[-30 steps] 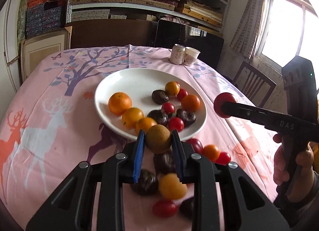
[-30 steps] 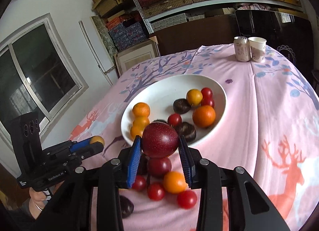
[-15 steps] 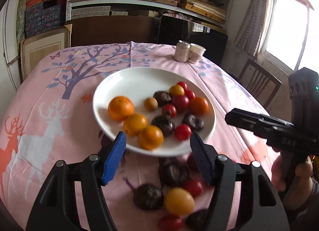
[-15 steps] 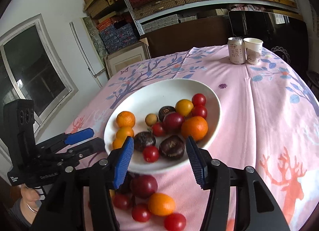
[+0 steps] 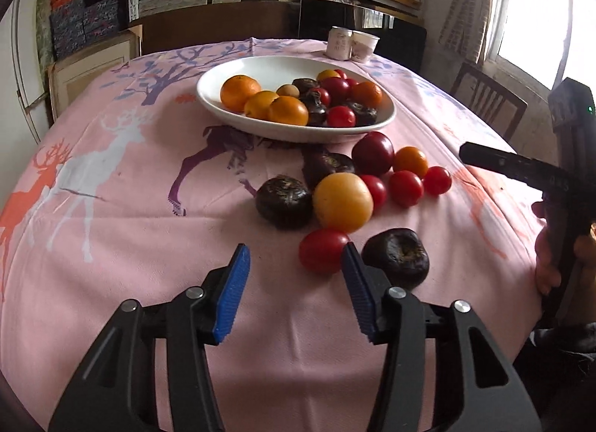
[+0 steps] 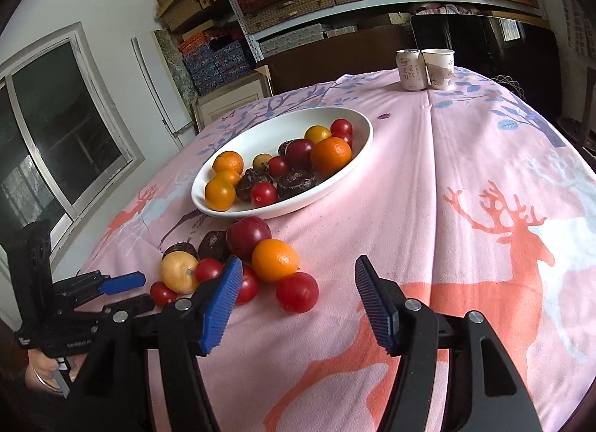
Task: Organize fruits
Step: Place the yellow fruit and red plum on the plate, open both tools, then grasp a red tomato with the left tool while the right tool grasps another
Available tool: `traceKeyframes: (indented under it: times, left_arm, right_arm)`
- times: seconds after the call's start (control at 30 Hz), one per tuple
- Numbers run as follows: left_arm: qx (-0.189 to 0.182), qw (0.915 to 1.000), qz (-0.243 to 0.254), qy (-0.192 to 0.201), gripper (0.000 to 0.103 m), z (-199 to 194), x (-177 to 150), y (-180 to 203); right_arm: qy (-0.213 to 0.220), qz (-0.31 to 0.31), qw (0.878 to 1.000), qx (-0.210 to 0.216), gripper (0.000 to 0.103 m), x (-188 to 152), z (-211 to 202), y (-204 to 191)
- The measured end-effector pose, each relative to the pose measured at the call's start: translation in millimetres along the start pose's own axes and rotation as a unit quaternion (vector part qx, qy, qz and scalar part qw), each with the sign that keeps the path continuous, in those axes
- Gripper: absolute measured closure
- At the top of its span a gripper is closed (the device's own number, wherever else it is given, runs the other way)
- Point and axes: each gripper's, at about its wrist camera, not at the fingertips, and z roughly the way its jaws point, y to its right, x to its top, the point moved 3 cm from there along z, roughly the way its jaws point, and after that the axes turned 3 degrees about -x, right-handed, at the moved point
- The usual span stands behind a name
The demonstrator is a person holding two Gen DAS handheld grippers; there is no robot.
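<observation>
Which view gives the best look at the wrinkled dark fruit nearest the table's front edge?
The left wrist view: the wrinkled dark fruit lies close and fully exposed, just right of the left hand-held gripper, dimple visible. In the right wrist view I cannot pick it out; the left hand-held gripper covers that spot.

Glossy white plate, matt pink cloth

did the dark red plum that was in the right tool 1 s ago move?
Yes. The plum now lies in the white plate beside the big orange; the right tool, opening, holds nothing.
</observation>
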Motion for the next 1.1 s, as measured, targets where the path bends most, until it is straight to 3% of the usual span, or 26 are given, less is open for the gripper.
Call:
traceKeyframes:
  times: [0.23,0.33,0.43,0.5,0.63,0.8,0.87,0.97,1.1]
  left_arm:
    - [0.009,0.9989,0.045,-0.014,0.055,10.0,0.6,25.8]
    - [0.002,0.9997,0.017,-0.017,0.054,9.7,0.3,15.3]
    - [0.019,0.9995,0.022,-0.008,0.065,4.3,-1.6,13.0]
    - [-0.003,0.9997,0.018,-0.017,0.07,6.8,-3.3,14.5]
    - [-0.007,0.9991,0.027,-0.03,0.071,15.7,-3.6,25.4]
    - [-0.011,0.9994,-0.005,-0.031,0.071,23.3,5.6,21.0]
    - [-0.008,0.9996,0.002,-0.027,0.071,22.8,5.6,23.8]
    - [-0.008,0.9999,-0.004,-0.013,0.072,17.9,5.9,21.9]
    - [-0.016,0.9994,-0.03,-0.006,0.072,15.2,6.8,13.4]
  right_arm:
    - [-0.022,0.017,0.999,0.02,0.04,-3.9,2.5,8.7]
    - [-0.039,0.009,0.999,0.019,0.04,-6.9,7.0,7.1]
    - [-0.046,-0.004,0.999,0.016,0.04,-8.5,10.1,1.3]
    - [-0.049,-0.013,0.999,0.015,0.04,-9.0,11.0,-2.4]
    - [-0.053,-0.028,0.998,0.012,0.04,-10.6,11.9,-8.7]
    - [-0.061,-0.052,0.997,-0.001,0.04,-12.3,15.3,-15.8]
    - [-0.078,-0.07,0.994,-0.011,0.045,-14.0,21.8,-21.5]
    - [-0.106,-0.074,0.991,-0.028,0.061,-15.6,33.6,-22.0]
    - [-0.101,-0.048,0.993,-0.023,0.072,-13.6,33.8,-14.0]
